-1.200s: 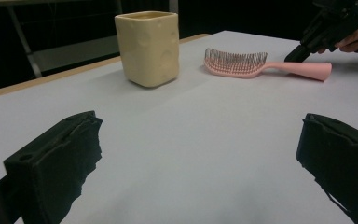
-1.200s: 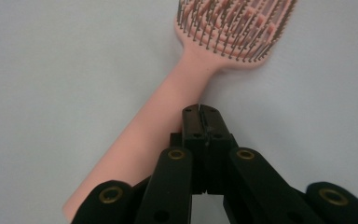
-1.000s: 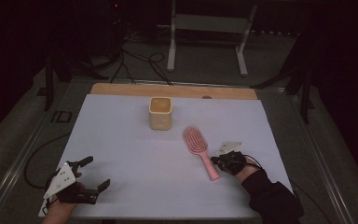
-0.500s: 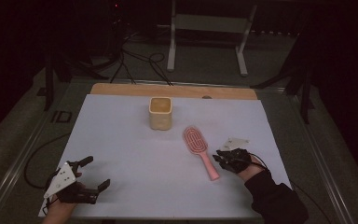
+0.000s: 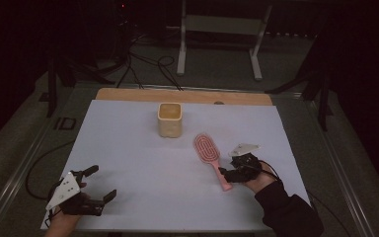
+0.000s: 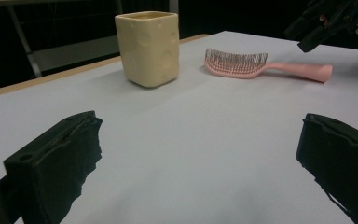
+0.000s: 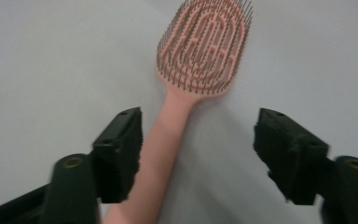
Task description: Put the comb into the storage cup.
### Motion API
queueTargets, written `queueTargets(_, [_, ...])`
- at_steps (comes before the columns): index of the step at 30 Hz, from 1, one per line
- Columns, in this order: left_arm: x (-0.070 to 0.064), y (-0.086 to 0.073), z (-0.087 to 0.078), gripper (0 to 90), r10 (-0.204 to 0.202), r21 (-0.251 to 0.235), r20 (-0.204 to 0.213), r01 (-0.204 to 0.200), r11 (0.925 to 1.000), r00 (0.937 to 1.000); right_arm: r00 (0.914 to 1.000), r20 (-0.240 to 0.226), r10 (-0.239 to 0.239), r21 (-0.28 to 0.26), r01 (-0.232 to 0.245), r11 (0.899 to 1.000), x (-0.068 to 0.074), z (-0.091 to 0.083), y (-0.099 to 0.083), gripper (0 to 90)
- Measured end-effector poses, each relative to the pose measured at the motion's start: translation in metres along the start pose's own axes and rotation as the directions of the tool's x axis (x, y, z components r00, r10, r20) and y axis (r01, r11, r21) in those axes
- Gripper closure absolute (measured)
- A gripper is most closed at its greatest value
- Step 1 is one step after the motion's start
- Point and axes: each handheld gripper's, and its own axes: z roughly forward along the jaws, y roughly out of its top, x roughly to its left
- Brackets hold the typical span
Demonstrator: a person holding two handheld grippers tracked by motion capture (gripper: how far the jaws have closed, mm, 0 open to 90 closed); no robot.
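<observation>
A pink hairbrush (image 5: pixel 207 149) lies bristles up on the white table, its handle pointing toward the near right. My right gripper (image 5: pixel 228 174) hovers over the handle's end. It is open, and the handle (image 7: pixel 164 140) lies between the jaws, close to the left one, with neither jaw closed on it. A cream square cup (image 5: pixel 170 120) stands upright behind the brush. My left gripper (image 5: pixel 101 183) rests open and empty at the near left corner. The left gripper view shows the cup (image 6: pixel 150 46), the brush (image 6: pixel 242 65) and the right gripper (image 6: pixel 326 23) beyond its own wide-apart jaws.
The white sheet (image 5: pixel 138 163) covers the table, with a strip of wood (image 5: pixel 128 95) along its far edge. Cables (image 5: pixel 148 64) and a metal stand (image 5: pixel 217 29) sit on the dark floor behind. A cable (image 5: pixel 39 165) trails off the table's left side.
My right gripper has shifted slightly over the brush handle. The left gripper, the cup and the brush have stayed where they were.
</observation>
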Motion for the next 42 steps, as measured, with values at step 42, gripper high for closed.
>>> queueTargets(42, [-0.001, 0.000, -0.001, 0.0, 0.005, 0.002, 0.005, -0.006, 1.0000, 1.0000, 0.9642, -0.004, 0.265, 0.306, -0.251, 0.918, 0.000, 0.059, 0.037, 8.7])
